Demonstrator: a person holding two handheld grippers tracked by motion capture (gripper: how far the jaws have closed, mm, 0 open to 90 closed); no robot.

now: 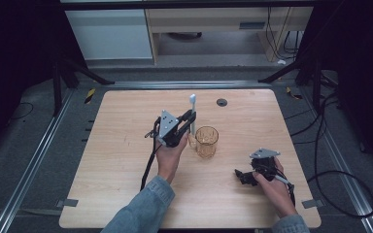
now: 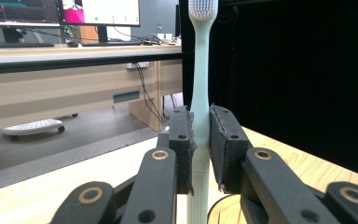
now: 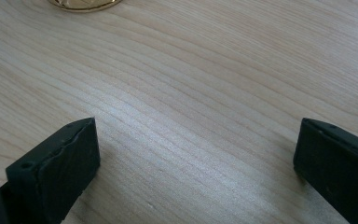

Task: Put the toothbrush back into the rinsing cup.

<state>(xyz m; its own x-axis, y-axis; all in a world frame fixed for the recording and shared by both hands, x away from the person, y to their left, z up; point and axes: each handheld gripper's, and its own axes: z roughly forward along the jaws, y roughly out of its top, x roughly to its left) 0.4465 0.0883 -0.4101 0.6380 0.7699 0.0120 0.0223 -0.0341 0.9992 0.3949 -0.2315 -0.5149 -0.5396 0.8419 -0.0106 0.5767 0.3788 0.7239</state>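
My left gripper [image 2: 200, 154] clenched on toothbrush [image 2: 200, 93], upright, near table [image 1: 126, 160] centre, just beside amber cup [image 1: 207, 141]. My right gripper [image 3: 196, 163] released, near right front corner. Risk: handle slips through pads, or bumps rim, cup tips.

No text, label, brand or number can be read here. The monitors [image 2: 60, 11] behind the desk show only coloured areas, too blurred to make out any words.
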